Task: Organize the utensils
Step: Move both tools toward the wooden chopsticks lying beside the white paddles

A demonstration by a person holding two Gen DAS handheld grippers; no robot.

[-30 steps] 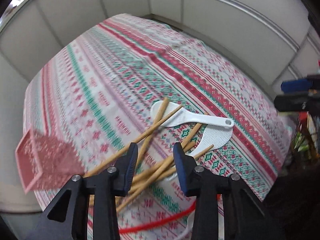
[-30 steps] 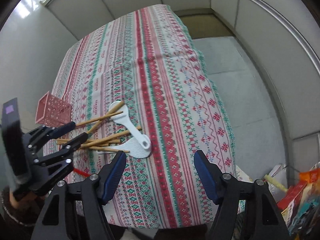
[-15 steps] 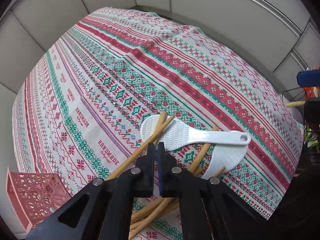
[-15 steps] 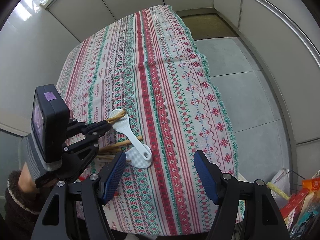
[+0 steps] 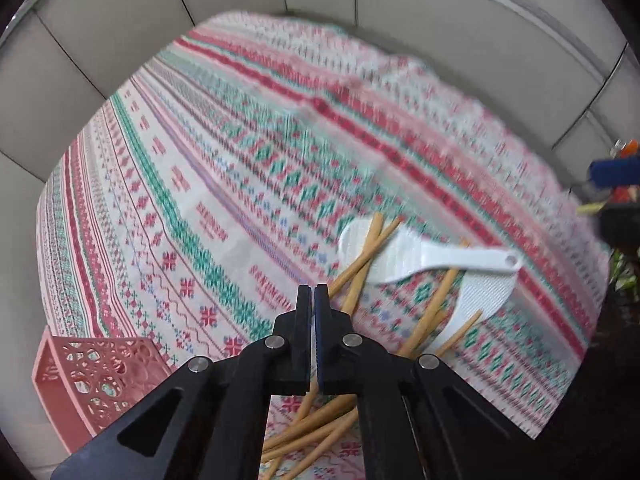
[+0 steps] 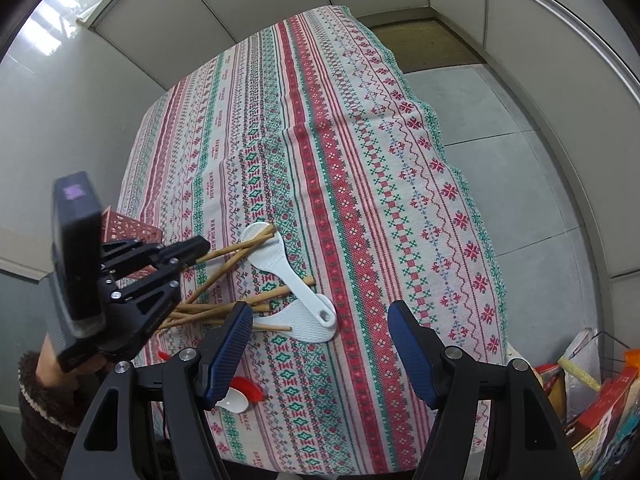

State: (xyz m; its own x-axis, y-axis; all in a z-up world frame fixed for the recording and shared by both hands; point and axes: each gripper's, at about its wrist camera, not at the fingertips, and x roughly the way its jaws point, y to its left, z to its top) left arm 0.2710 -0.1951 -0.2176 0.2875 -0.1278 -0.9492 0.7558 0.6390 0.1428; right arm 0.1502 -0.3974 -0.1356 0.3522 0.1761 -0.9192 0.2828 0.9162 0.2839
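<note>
Several wooden chopsticks lie crossed on the patterned tablecloth with two white rice paddles. My left gripper points steeply down over the near ends of the chopsticks, its jaws pressed together. No chopstick shows between the pads. From the right wrist view the left gripper sits at the end of one chopstick that leans onto a paddle. My right gripper stands open and empty above the cloth beside the paddles.
A pink perforated basket stands at the table's left edge. Under my right gripper's left finger lies a red and white spoon. The table drops to grey floor on the right, with bags and boxes beside it.
The left gripper's jaws went from apart to fully together. It moved down and forward over the chopsticks toward the paddles. The right gripper stayed put, still open.
</note>
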